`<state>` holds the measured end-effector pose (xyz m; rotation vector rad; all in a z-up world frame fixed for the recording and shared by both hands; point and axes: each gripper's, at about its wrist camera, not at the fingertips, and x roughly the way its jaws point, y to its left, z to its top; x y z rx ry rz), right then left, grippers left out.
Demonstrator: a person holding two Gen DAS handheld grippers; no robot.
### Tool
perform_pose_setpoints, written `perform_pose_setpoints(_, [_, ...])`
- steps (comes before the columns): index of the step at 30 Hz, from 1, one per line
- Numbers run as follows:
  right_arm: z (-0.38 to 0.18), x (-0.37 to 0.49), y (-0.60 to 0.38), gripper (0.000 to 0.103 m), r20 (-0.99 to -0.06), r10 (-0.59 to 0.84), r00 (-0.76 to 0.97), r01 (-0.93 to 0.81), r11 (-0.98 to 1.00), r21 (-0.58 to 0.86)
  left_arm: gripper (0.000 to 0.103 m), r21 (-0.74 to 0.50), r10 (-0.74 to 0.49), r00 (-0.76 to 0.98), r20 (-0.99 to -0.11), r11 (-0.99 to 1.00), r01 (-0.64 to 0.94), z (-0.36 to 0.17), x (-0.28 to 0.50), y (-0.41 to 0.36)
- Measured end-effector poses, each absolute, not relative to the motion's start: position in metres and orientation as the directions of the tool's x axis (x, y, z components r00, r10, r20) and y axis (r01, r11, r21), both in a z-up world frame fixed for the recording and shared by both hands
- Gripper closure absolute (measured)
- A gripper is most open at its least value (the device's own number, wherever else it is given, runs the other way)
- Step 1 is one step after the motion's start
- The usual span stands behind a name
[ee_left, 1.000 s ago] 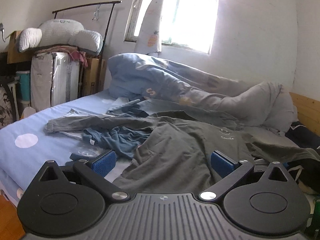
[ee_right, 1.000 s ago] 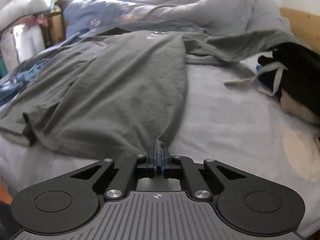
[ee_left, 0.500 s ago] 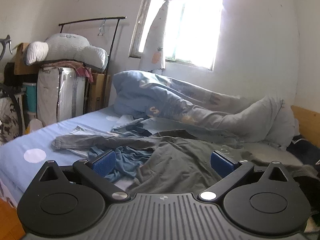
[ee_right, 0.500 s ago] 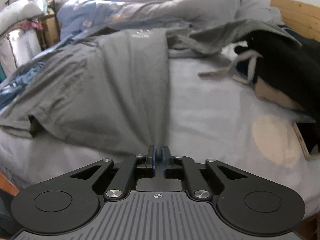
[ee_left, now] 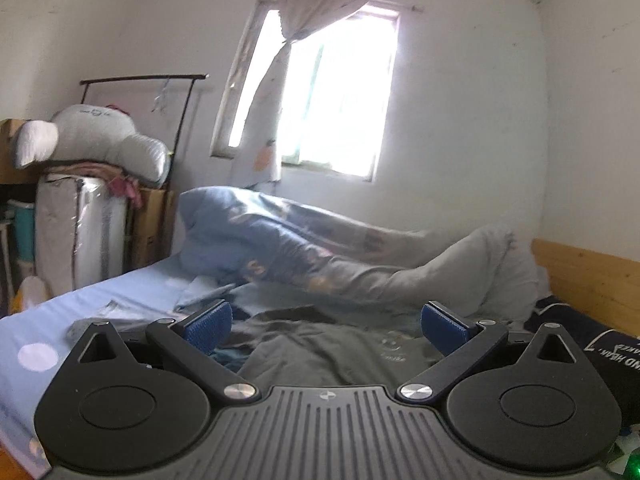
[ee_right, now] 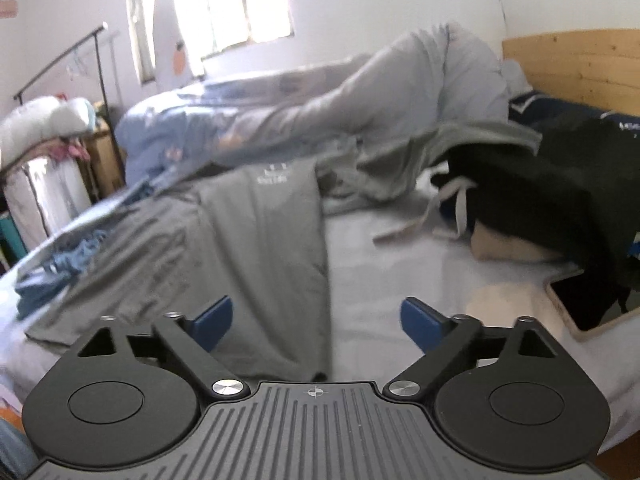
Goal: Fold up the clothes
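Observation:
A grey long-sleeved shirt [ee_right: 260, 248] with a small white chest logo lies spread across the bed, its hem corner near the front edge. My right gripper [ee_right: 316, 320] hovers just above that hem, open, with nothing between its blue pads [ee_right: 418, 322]. In the left wrist view the same grey shirt [ee_left: 320, 354] shows low between the fingers. My left gripper [ee_left: 326, 320] is open and raised, tilted toward the window wall. A crumpled blue garment [ee_right: 52, 276] lies under the shirt's left side.
A bunched blue and grey duvet [ee_right: 320, 116] fills the back of the bed. Black clothes [ee_right: 552, 196] and a white strap lie at the right by the wooden headboard [ee_right: 580, 68]. A wardrobe bag with pillows [ee_left: 80, 216] and a clothes rail stand left.
My right gripper has opened and let go of the grey shirt's hem, which now lies on the bed. Both cameras have tilted upward, the left one toward the window.

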<state>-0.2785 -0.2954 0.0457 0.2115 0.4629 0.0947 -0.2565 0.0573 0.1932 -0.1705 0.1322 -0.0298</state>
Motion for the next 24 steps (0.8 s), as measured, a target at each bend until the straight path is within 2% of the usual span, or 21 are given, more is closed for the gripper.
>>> perform_pose_setpoints(3, [0.065,-0.279,-0.304,0.0,-0.375,0.111,0.92,-0.03,0.976,0.216,0.0,-0.169,-0.047,0.99,-0.129,0.985,0.025,0.187,-0.241,0.055])
perform_pose_setpoints(11, [0.099,-0.235,-0.368,0.0,-0.284,-0.021,0.958,0.11,0.947,0.3,0.0,-0.153,-0.049,0.987,-0.156,0.988,0.025,0.166,-0.189,0.046])
perform_pose_setpoints(14, [0.094,-0.209,-0.393,0.0,-0.285,-0.062,0.957,0.153,0.939,0.31,0.0,-0.131,-0.077,0.983,-0.165,0.99,0.056,0.167,-0.187,0.032])
perform_pose_setpoints(18, [0.093,-0.181,-0.428,0.0,-0.274,-0.122,0.954,0.218,0.909,0.354,0.0,-0.054,-0.18,0.973,-0.144,0.983,0.174,0.161,-0.159,-0.018])
perform_pose_setpoints(21, [0.099,-0.159,-0.46,0.0,-0.318,-0.165,0.934,0.286,0.877,0.386,0.0,0.002,-0.27,0.953,-0.137,0.962,0.273,0.155,-0.137,-0.068])
perform_pose_setpoints(24, [0.1,-0.14,-0.496,0.0,-0.365,-0.122,0.923,0.279,0.864,0.419,0.0,0.075,-0.36,0.924,-0.124,0.926,0.371,0.145,-0.124,-0.12])
